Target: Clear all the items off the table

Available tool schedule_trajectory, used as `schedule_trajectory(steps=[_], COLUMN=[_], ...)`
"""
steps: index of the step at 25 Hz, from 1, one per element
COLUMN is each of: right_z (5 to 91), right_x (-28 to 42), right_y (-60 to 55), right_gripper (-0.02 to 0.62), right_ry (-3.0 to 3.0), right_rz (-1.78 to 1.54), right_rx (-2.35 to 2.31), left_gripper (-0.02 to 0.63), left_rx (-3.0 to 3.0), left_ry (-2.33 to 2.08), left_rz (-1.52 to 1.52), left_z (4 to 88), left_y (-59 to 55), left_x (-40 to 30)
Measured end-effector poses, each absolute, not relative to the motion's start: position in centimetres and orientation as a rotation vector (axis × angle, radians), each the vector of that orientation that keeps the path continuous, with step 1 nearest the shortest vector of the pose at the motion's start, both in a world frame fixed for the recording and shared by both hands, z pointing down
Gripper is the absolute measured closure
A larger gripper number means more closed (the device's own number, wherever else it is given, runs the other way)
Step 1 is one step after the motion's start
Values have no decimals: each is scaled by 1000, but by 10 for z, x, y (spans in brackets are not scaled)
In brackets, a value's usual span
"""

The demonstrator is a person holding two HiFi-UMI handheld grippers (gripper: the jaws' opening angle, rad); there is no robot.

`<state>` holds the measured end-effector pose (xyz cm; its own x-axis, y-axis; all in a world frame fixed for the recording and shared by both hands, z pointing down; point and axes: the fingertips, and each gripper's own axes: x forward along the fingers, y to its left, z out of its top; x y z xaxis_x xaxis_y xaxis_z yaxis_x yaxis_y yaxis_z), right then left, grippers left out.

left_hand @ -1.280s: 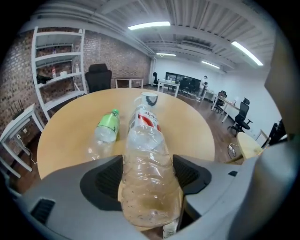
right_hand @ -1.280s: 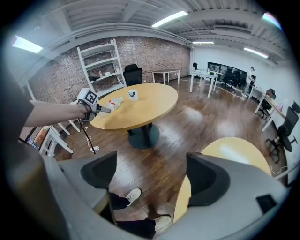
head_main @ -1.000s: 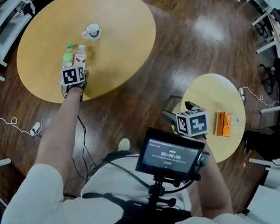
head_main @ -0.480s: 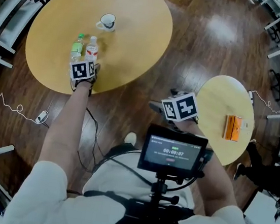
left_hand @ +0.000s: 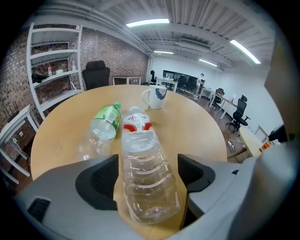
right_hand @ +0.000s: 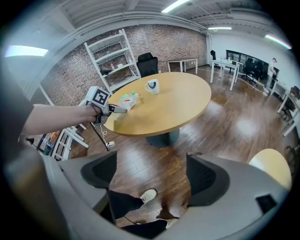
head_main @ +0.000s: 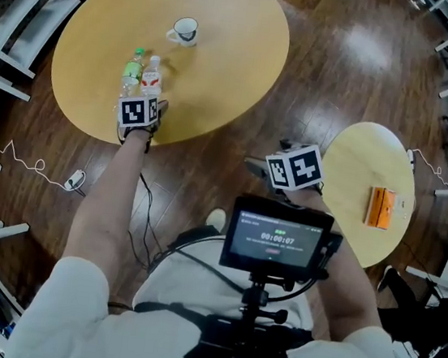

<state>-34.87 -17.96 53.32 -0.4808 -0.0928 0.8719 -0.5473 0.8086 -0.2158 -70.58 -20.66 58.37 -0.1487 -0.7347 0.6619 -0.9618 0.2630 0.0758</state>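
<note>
Two claws are in play, both released. Closest in, the right claw (right_hand: 150, 176) hangs with its smooth grey jaws spread over nothing but dark, glossy wooden floor (right_hand: 140, 140) and a white shoe (right_hand: 148, 195), just past a flat black monitor (head_main: 275, 242) mounted at the person's chest. Off to that side stands a small round pale-wood table (head_main: 357, 163) carrying a flat orange box (head_main: 380, 207). On the other side the left claw (left_hand: 149, 171) reaches over the near edge of the large round table (left_hand: 197, 126), whose top is matt yellow wood. Its jaws have just been opening, and a clear ribbed plastic bottle (left_hand: 140, 150) with a red-and-white label lies between them on its side, base toward the claw, with a gap at each black ridged pad. Just beside it, to the left, a second crinkled clear bottle (left_hand: 104, 123) with a green label lies on the wood, angled slightly away. Farther along the table stands a white mug (left_hand: 154, 97) with a dark pattern, upright, handle to the left. Beyond the far rim sit a black office chair (left_hand: 96, 74) and white metal shelves (left_hand: 54, 70) against a rough brick wall.
</note>
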Motion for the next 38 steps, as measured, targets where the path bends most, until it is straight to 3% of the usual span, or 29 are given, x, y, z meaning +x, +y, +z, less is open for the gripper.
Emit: schedule_trajectory(steps=[11,22,29,38], right_z=[529,503,469,462], right_x=[-351,-296,-214,-21], right_y=[-172,-147,-96,-3], right_gripper=[121,121,121,121], right_ry=[-2033,-2096,-2183,-2168], right_rz=[599,626,632,641], right_rx=[518,658,777,1036], left_gripper=[212,212,210,210], left_rx=[1533,1594,1826,2103], left_ry=[-1964,-2106,-2003,-1718], left_rz=[550,497,308,271], left_z=[579,530,473,443], left_y=[-193,-158,-105,-26], left_x=[-728,-699,-578,-347])
